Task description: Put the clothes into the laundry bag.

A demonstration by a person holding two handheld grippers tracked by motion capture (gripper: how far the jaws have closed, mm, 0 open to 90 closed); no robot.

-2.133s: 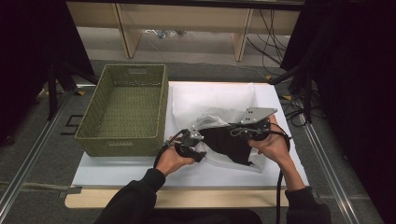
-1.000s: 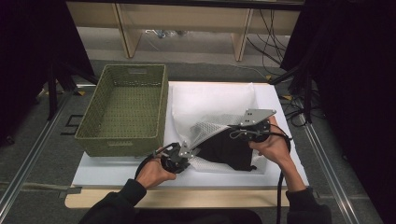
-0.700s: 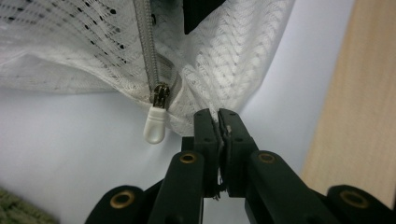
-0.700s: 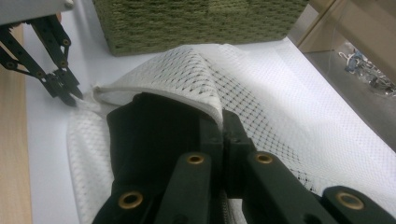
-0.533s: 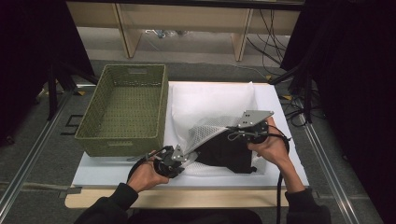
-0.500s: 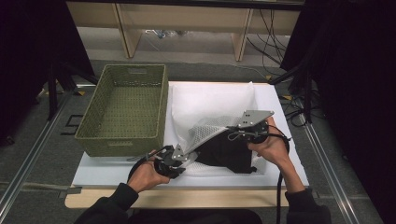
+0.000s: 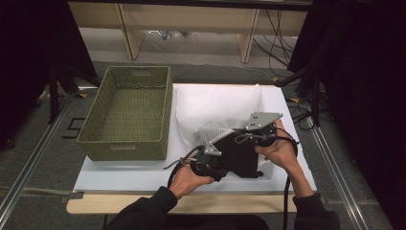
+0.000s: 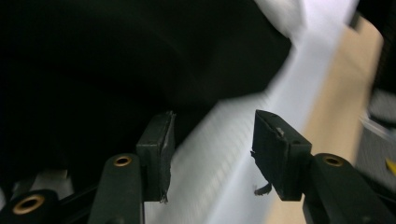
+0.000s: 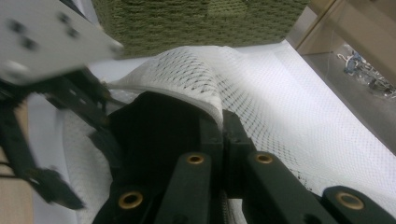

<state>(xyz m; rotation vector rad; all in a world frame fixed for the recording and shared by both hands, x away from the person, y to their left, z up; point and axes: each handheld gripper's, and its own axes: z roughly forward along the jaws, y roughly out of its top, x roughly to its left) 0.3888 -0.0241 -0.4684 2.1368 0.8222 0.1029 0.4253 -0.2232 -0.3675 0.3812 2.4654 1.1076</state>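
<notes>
Basket (image 7: 128, 115) stands left of mesh bag (image 7: 213, 132), touching neither hand-held gripper.

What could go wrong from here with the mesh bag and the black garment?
1. The right gripper alone pinches the white mesh bag by its rim; that thin fold might slip out.
2. The left gripper has just been opening, with nothing pressed between its pads, so the black garment may slide back out of the bag's mouth.
3. The garment lies close to the near edge of the white sheet; a tug could drag it off.
</notes>
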